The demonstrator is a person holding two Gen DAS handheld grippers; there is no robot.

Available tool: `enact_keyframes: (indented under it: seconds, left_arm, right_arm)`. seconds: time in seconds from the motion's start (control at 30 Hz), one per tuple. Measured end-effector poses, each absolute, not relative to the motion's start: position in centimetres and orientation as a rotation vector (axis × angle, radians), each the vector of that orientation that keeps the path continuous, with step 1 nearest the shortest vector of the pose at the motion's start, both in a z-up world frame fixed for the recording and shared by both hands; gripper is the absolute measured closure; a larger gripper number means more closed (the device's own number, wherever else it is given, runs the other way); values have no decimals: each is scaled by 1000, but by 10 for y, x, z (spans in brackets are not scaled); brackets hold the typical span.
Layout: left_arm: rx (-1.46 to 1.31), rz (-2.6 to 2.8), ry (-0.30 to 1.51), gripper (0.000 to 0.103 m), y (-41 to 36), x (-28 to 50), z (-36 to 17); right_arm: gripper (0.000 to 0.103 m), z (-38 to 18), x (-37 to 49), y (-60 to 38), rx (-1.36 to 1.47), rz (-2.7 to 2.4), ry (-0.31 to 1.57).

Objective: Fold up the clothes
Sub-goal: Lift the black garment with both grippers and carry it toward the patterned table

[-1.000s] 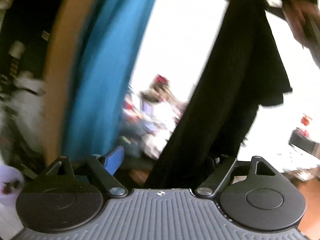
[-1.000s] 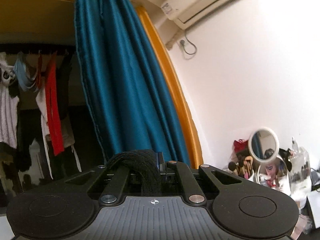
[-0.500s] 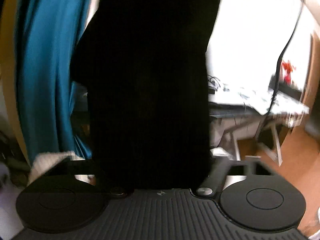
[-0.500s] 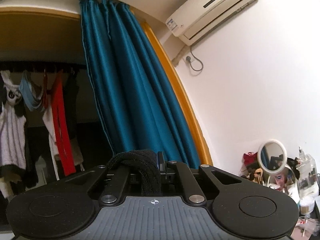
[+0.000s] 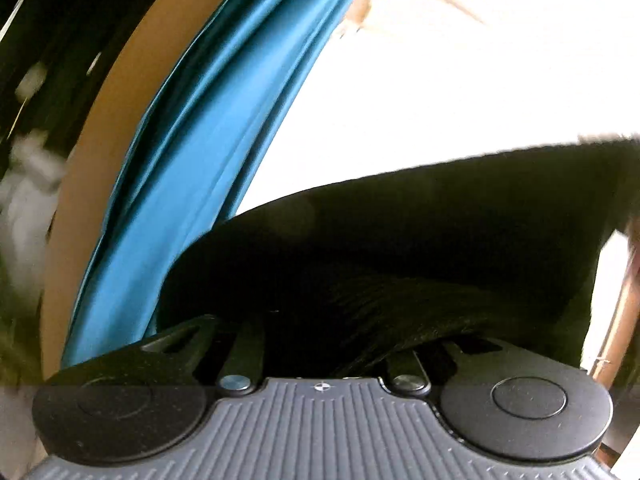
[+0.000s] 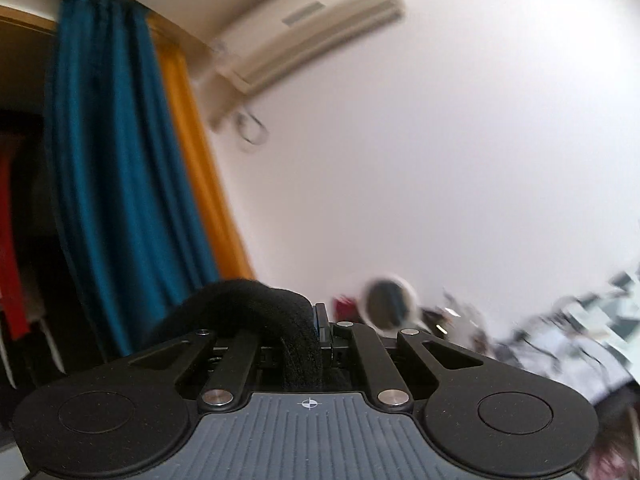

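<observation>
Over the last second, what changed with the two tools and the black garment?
The left tool has just been closing and now pinches the black garment, which a second ago hung loose between its open fingers and now stretches across its view. The right tool swung right, toward the round mirror. Its grip on the same cloth is unchanged.

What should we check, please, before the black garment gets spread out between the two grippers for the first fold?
1. Right gripper shut on the black garment: ok.
2. Left gripper shut on the garment: ok, though its fingertips are buried in cloth.
3. Cloth spans between both grips: ok, it stretches rightward in the left wrist view.
4. Garment clear of the blue curtain: cannot tell.
5. Surface to fold on: cannot tell, none in view.
</observation>
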State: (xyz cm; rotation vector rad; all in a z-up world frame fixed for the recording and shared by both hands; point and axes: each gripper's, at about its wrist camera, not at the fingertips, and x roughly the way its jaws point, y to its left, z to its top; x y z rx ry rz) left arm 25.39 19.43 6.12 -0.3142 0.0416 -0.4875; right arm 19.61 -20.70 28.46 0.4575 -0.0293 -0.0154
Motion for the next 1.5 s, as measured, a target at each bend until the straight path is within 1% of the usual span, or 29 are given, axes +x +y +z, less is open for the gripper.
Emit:
enact_keyframes:
  seconds: [0.13, 0.2, 0.27, 0.37, 0.5, 0.57, 0.73, 0.83, 1.03, 1.17, 1.33, 1.43, 1.5]
  left_arm:
    - [-260, -604, -54, 91, 145, 234, 92]
    - [-252, -685, -92, 91, 113, 225, 102]
    - [-226, -756, -124, 91, 68, 219, 110]
    - [-223, -849, -150, 91, -7, 212, 122]
    - [-271, -944, -132, 90, -102, 205, 136]
    - [-283, -967, -113, 90, -154, 190, 139]
    - [-378, -1037, -17, 91, -242, 197, 121]
    - [-398, -1099, 66, 91, -294, 197, 115]
    - [-345, -1198, 155, 90, -398, 204, 104]
    - [-347, -1243, 164, 90, -446, 218, 93]
    - [-327, -1257, 149, 90, -501, 245, 80]
    - [-270, -1223, 93, 90, -534, 276, 85]
    - [-254, -1187, 96, 90, -558, 300, 80]
  right_arm:
    - [98, 245, 169, -239, 493, -27, 17]
    - [98, 228, 146, -247, 422, -2, -2]
    - [98, 208, 119, -259, 357, 14, -25]
    - [98, 183, 80, -298, 414, 32, -15]
    - [98, 166, 4, -368, 416, -22, -6]
    - [98, 162, -43, -406, 419, -67, -22]
    - [98, 159, -156, -496, 456, -263, -70]
    - [98, 171, -212, -537, 433, -403, -110]
    - [98, 200, -303, -612, 366, -625, -231]
    - [98, 208, -332, -650, 375, -712, -287]
    - [98, 187, -338, -719, 440, -737, -310]
    - [98, 173, -304, -779, 470, -712, -328]
    - [98, 169, -258, -825, 509, -672, -351]
